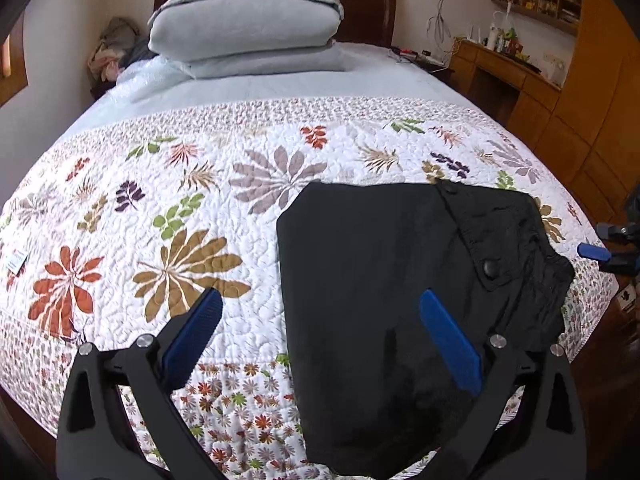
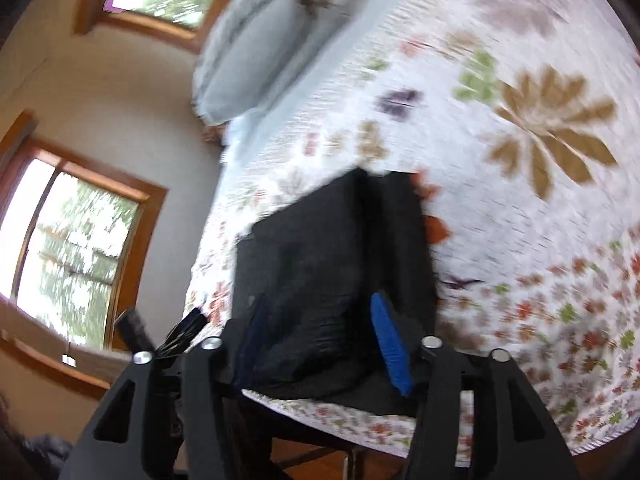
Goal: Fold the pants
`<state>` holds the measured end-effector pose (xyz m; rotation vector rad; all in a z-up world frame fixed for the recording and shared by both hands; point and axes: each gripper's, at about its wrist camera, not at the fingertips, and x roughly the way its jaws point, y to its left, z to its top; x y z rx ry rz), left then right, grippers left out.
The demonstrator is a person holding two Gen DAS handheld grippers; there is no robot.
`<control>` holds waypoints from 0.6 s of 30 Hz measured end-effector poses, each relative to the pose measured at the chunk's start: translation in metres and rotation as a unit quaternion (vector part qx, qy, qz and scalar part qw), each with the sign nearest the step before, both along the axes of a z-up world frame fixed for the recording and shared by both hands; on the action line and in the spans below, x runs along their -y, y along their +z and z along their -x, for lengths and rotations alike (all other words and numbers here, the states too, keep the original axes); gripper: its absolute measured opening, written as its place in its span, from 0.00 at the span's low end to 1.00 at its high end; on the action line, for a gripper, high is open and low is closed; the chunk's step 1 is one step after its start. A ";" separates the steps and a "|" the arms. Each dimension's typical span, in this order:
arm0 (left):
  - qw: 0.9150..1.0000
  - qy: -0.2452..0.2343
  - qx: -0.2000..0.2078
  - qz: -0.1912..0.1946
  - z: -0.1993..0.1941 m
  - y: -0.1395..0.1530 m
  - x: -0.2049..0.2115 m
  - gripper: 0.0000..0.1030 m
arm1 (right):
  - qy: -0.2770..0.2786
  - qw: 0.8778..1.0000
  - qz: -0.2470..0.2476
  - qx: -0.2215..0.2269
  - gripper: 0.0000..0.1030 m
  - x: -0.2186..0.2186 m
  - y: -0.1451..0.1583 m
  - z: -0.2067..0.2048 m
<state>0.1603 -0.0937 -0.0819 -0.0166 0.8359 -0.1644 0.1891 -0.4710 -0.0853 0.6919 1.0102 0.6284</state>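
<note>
Black pants lie folded into a compact block on the floral quilt near the bed's front right corner, waistband and button to the right. My left gripper is open above the quilt, its left finger over bare quilt and its right finger over the pants, holding nothing. My right gripper shows at the right edge of the left wrist view, off the bed's corner. In the blurred right wrist view the pants lie ahead of my right gripper, which is open and empty.
The floral quilt covers the bed. A folded grey duvet is stacked at the headboard. A wooden desk and cabinets stand to the right. Windows are in the wall beyond the bed.
</note>
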 end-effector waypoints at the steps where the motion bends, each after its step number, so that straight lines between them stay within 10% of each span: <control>1: 1.000 -0.001 0.004 0.000 0.002 0.003 0.001 0.97 | 0.008 1.000 0.003 0.006 0.56 -0.008 0.004 0.000; 18: 1.000 0.001 0.008 0.001 0.013 0.010 -0.004 0.97 | 0.000 0.999 0.002 -0.032 0.52 -0.025 -0.035 0.006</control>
